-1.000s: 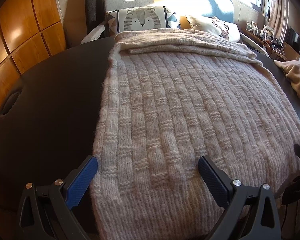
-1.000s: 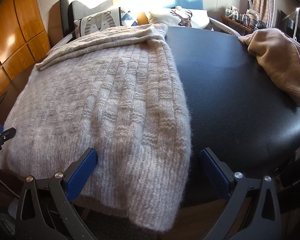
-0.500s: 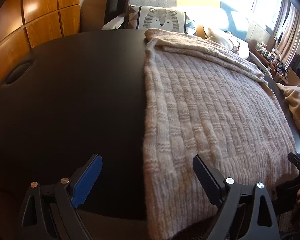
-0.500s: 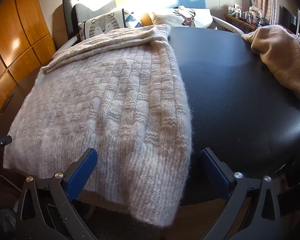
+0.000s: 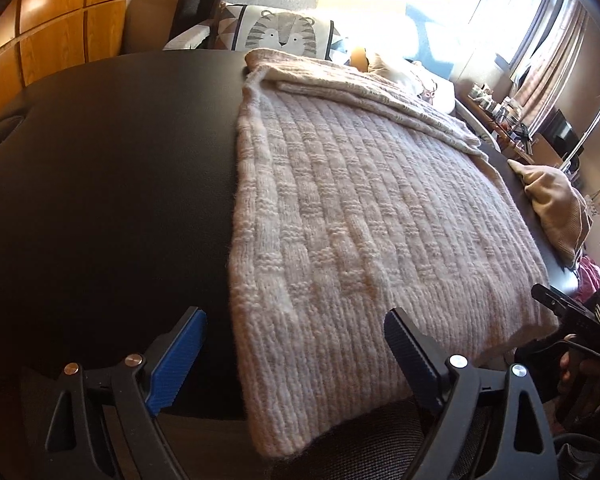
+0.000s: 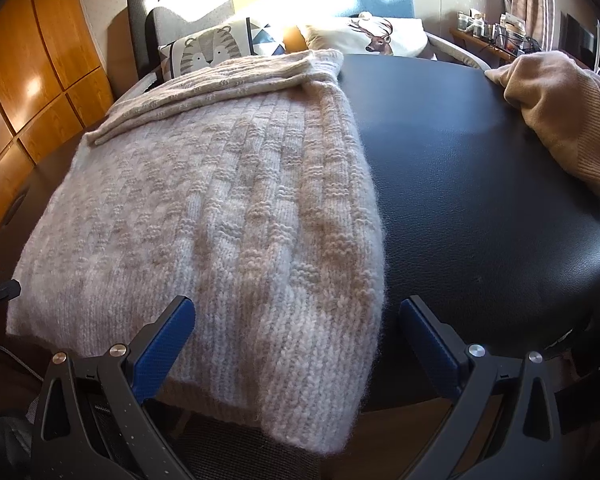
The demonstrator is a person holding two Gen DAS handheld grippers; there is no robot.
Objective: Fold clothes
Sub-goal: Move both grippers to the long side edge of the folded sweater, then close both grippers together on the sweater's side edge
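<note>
Grey-beige ribbed knit sweater (image 5: 364,216) lay flat on the black padded surface (image 5: 108,184), sleeves folded across its far end. Its near hem hung over the surface's near edge.

Left gripper (image 5: 296,356) hovered low at that near edge, straddling the sweater's left side edge: left blue-padded finger over bare black surface, right finger over the knit. Fingers (image 5: 176,360) stood wide apart; no pad pressed on fabric. The overhanging hem corner sat between and below them.

Right gripper (image 6: 296,344) hovered at the opposite hem corner, fingers (image 6: 162,350) also spread wide. Left finger was above the knit, right finger above bare surface, the sweater's right side edge running down between them. Nothing was clamped.

In the left wrist view the right gripper's dark body showed at the far right, with part of a hand (image 5: 576,372) behind it; detail there was too dark to read with confidence.

A second garment, tan (image 6: 564,120), lay bunched at the surface's right side, well apart from the sweater. Beyond the far end: tiger-print cushion (image 5: 280,34), deer-print cushion (image 6: 374,36), both in strong sunlight. Wooden panel wall (image 6: 32,64) to the left.
</note>
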